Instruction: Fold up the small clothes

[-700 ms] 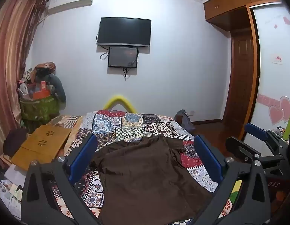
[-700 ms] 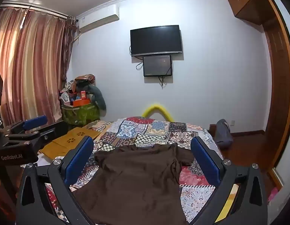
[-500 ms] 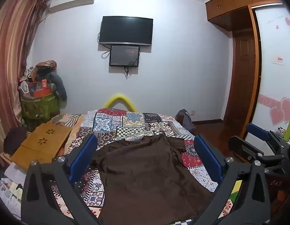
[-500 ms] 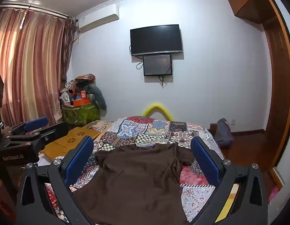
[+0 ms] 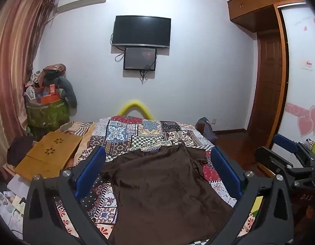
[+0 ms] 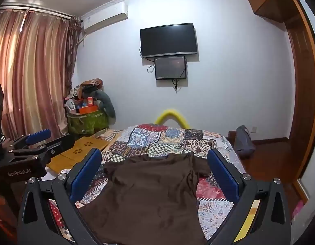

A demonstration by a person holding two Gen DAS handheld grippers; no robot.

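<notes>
A dark brown t-shirt (image 5: 163, 189) lies spread flat on the patchwork bedspread (image 5: 137, 130), collar toward the far wall, sleeves out to both sides. It also shows in the right wrist view (image 6: 151, 192). My left gripper (image 5: 157, 169) is open and empty, held above the shirt's near half. My right gripper (image 6: 154, 168) is open and empty, also above the shirt. The right gripper shows at the right edge of the left wrist view (image 5: 287, 159); the left gripper shows at the left edge of the right wrist view (image 6: 33, 143).
A yellow wooden lap table (image 5: 49, 155) lies left of the bed. A green basket piled with things (image 5: 47, 110) stands by the curtain. A grey bag (image 6: 243, 140) sits on the wooden floor at right. A TV (image 5: 141, 31) hangs on the far wall.
Both grippers have drifted slightly, so the shirt sits a little lower and more centred in view. The shirt itself has not moved and the jaws stay open.
</notes>
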